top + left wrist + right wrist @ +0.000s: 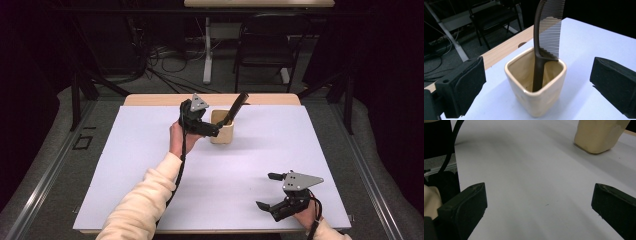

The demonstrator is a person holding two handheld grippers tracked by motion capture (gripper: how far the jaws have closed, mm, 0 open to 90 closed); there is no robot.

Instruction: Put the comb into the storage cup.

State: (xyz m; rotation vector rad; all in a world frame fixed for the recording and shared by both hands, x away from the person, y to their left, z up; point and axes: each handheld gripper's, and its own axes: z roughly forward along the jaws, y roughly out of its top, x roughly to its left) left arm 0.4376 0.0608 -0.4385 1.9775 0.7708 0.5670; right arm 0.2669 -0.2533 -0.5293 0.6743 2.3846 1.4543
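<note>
A cream square cup [223, 134] stands on the far middle of the white table [150, 180], and a dark comb [238, 106] rests in it, leaning right with its teeth end up. My left gripper [209, 129] hovers just left of the cup, open. In the left gripper view the cup [536, 100] and comb [549, 27] sit a little beyond my left gripper [539, 75], whose pads touch neither. My right gripper [265, 190] rests near the front right edge, open with nothing between its fingers. From my right gripper [539, 202] the cup [599, 135] appears far off at the upper right.
A wooden strip [150, 100] borders the table's far edge. Behind it stand a black chair [265, 45], a white table leg [207, 50] and cables on the floor. A sleeved forearm [145, 200] reaches from the bottom toward the cup.
</note>
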